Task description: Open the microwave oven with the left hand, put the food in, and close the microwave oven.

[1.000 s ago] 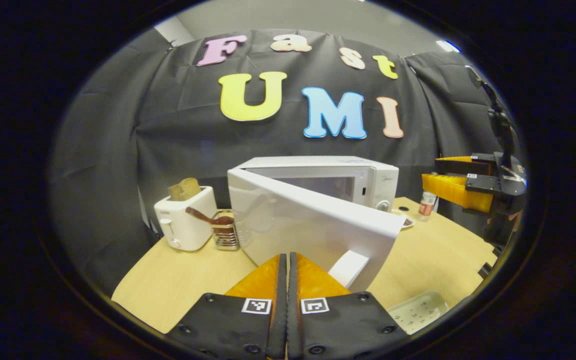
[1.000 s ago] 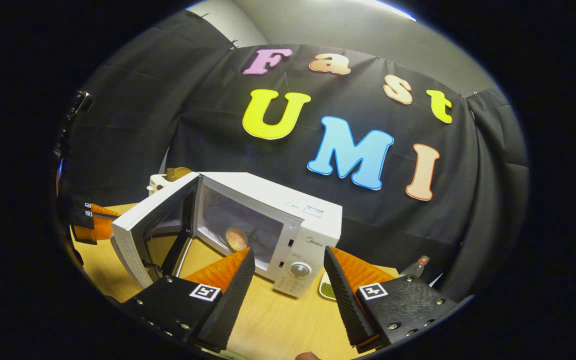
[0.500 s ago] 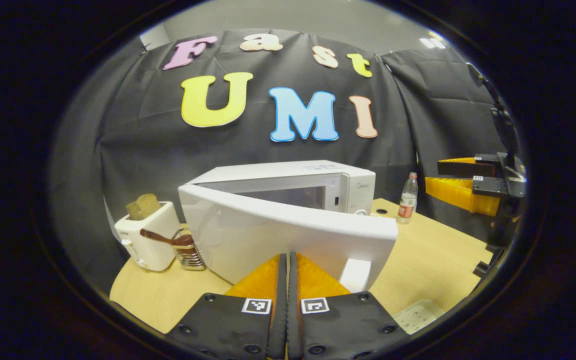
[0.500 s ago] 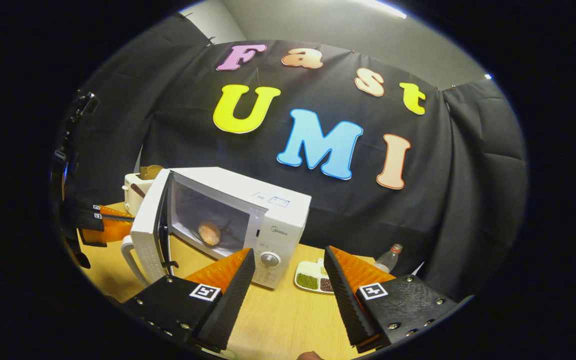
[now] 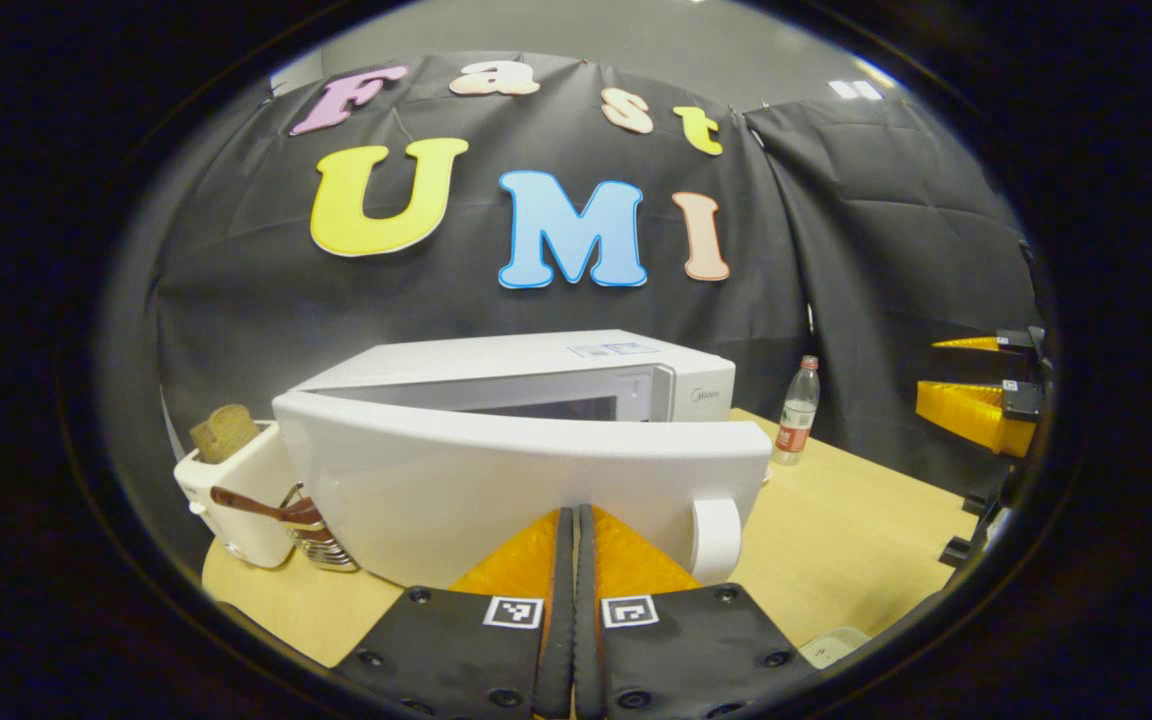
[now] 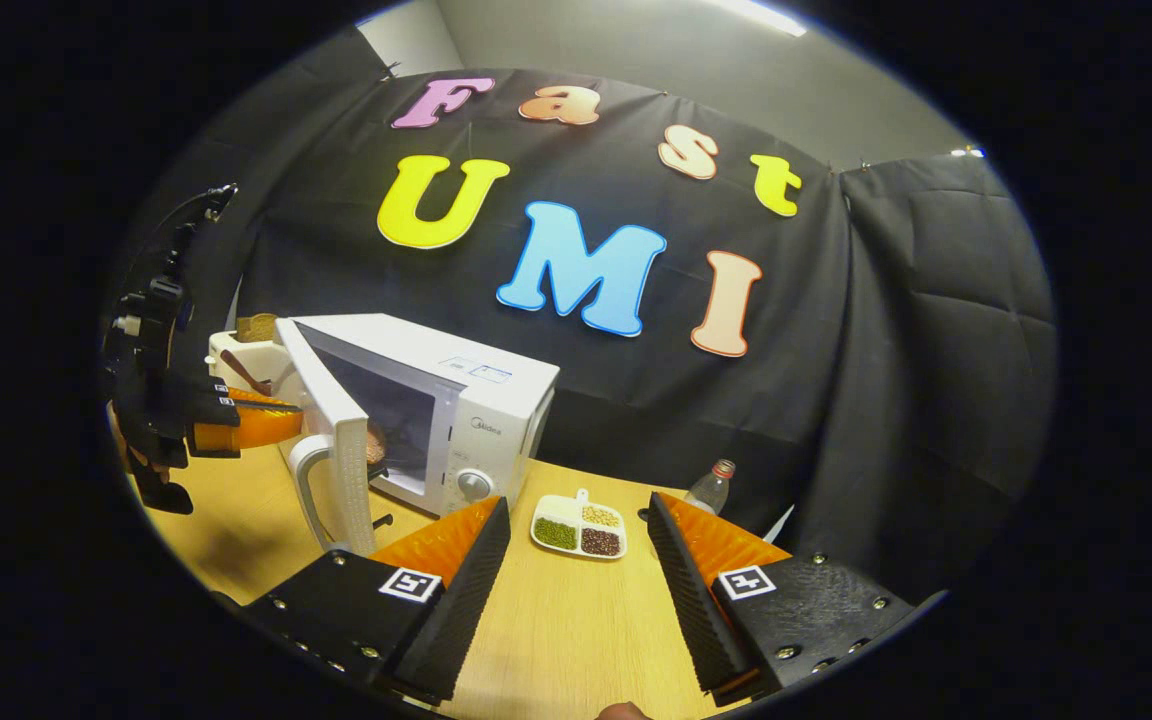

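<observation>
The white microwave [image 5: 536,360] stands on the wooden table [image 5: 836,530] with its door [image 5: 496,480] ajar at a narrow angle. My left gripper [image 5: 568,515] is shut, empty, and its tips rest against the door's outer face, left of the white handle [image 5: 716,540]. In the right gripper view the door [image 6: 331,420] stands edge-on, and a brown piece of food [image 6: 374,445] shows inside the microwave [image 6: 466,390]. The left gripper [image 6: 266,420] touches the door from the left. My right gripper [image 6: 577,503] hangs open and empty above the table, to the right of the microwave.
A white toaster [image 5: 226,490] with bread and a wire utensil holder [image 5: 321,540] sit left of the microwave. A plastic bottle [image 5: 796,415] and a divided dish of beans [image 6: 579,527] stand to its right. A white tray [image 5: 841,645] lies at the near table edge.
The microwave door has swung from wide open to nearly closed, with my shut left gripper following against it. My right gripper has drawn back to the right, away from the oven's opening.
</observation>
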Demonstrator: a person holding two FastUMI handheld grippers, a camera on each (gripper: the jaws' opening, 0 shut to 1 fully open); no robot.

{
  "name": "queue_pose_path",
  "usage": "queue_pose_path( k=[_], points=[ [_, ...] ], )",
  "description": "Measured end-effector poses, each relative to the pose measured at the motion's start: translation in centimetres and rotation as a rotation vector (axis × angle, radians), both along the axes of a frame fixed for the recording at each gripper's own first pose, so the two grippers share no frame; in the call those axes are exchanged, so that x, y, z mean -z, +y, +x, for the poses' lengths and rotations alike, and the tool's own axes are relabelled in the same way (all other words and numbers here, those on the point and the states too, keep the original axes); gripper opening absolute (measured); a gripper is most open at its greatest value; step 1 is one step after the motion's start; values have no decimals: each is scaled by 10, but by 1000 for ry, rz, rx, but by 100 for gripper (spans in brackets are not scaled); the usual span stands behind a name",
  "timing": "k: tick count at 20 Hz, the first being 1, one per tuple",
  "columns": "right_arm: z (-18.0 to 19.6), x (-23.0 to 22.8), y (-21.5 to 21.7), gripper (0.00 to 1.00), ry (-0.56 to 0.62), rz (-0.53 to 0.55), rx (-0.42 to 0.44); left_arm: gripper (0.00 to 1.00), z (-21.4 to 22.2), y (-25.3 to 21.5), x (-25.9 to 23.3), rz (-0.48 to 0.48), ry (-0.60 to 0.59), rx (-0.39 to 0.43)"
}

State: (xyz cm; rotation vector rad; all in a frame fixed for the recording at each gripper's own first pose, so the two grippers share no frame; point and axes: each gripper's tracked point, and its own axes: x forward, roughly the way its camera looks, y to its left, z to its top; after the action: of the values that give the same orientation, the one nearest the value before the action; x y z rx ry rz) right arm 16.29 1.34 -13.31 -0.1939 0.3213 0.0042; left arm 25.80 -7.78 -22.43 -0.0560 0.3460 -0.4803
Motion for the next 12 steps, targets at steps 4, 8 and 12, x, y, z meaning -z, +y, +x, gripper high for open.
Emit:
queue_pose_path(
  k=[4,8,12],
  points=[
    [-2,0,-10,85,-3,5,35,7,25,-14,9,-24,17,4],
    [-3,6,-14,85,15,2,40,4,49,-22,12,-17,10,-3],
    [0,3,-18,85,9,1,49,7,74,-22,13,-8,10,-35]
  ],
)
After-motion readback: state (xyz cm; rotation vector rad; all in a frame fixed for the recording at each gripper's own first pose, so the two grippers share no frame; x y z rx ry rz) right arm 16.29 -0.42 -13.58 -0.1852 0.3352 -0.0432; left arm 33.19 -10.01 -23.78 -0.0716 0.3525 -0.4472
